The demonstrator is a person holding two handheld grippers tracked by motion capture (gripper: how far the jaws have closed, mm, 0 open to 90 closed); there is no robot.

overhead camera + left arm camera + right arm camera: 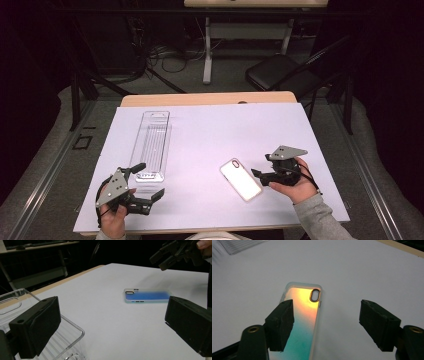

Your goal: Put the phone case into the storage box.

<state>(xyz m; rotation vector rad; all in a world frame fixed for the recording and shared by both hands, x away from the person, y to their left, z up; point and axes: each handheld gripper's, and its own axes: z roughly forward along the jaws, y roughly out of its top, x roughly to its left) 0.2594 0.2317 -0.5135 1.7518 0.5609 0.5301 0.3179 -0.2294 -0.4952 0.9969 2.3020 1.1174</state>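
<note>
Right gripper [325, 325] hangs over iridescent translucent phone case with oval camera cutout [302, 322], jaws spread wide, nothing pinched. Case flat on white table sheet [210, 135], partly under one finger [280, 323], other finger off its edge.

Left gripper [110, 327] jaws spread too, empty; clear plastic rectangular tray [72, 332] just beside near finger.

Risks, my guess:
- Case thin, flat: fingers may skid over it, push it along smooth sheet.
- Off-centre straddle: closing could flip or twist case.
- Left finger may knock tray.
</note>
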